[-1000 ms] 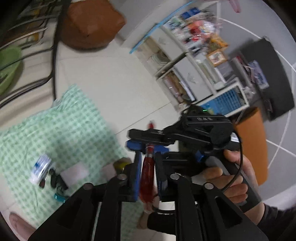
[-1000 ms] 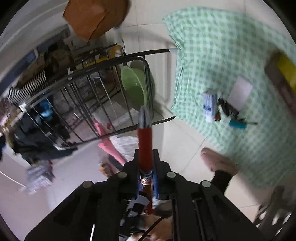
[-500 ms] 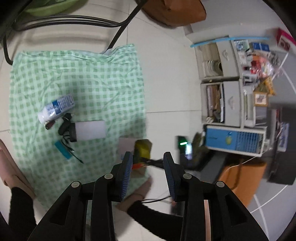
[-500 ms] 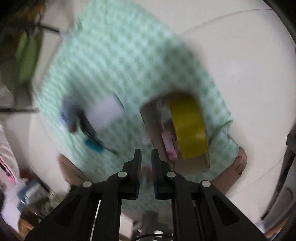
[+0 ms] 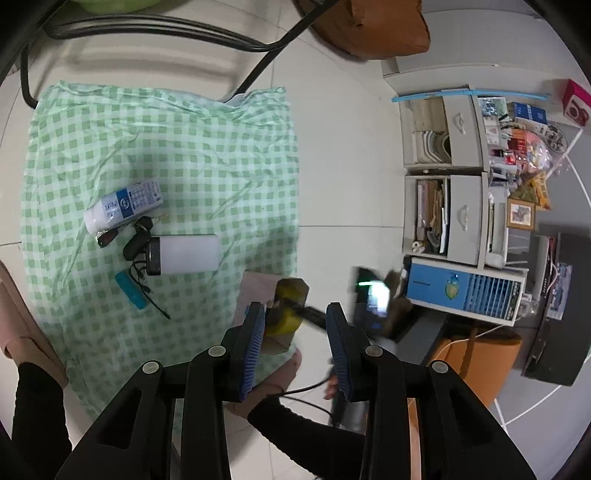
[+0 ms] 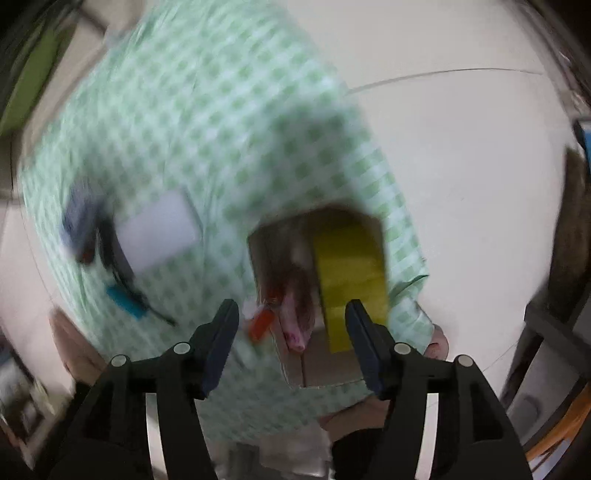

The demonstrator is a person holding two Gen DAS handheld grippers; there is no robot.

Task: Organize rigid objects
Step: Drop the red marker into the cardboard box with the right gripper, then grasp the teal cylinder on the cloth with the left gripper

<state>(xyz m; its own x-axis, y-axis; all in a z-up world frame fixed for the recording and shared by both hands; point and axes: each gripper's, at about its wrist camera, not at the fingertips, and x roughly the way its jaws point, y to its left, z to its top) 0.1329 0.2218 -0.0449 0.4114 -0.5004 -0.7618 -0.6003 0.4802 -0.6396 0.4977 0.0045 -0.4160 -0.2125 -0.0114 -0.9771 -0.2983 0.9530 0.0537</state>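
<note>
A cardboard box (image 6: 295, 362) on the green checked cloth (image 5: 166, 147) holds a yellow tape roll (image 6: 351, 280) and a pink item (image 6: 291, 325). My right gripper (image 6: 291, 308) points down over the box, its jaws opening. The red pen (image 6: 262, 325) lies loose at the box's left rim, blurred, touching neither pad. My left gripper (image 5: 295, 310) is open and empty, just above the box (image 5: 258, 291) and tape roll (image 5: 288, 306). Left on the cloth lie a white bottle (image 5: 122, 206), black key fob (image 5: 135, 240), white power bank (image 5: 184, 254) and blue stick (image 5: 129, 290).
A grey drawer shelf (image 5: 450, 184) and a blue-white appliance (image 5: 465, 291) stand on the right, with an orange stool (image 5: 476, 362) below them. Black rack legs (image 5: 147, 29) and a brown bag (image 5: 376, 29) are beyond the cloth. The person's feet (image 5: 280, 373) flank the cloth's near edge.
A second ago both grippers were shut on the red pen. The left one let go and swung toward the cloth; the right one tipped down over the box and opened, releasing the pen.
</note>
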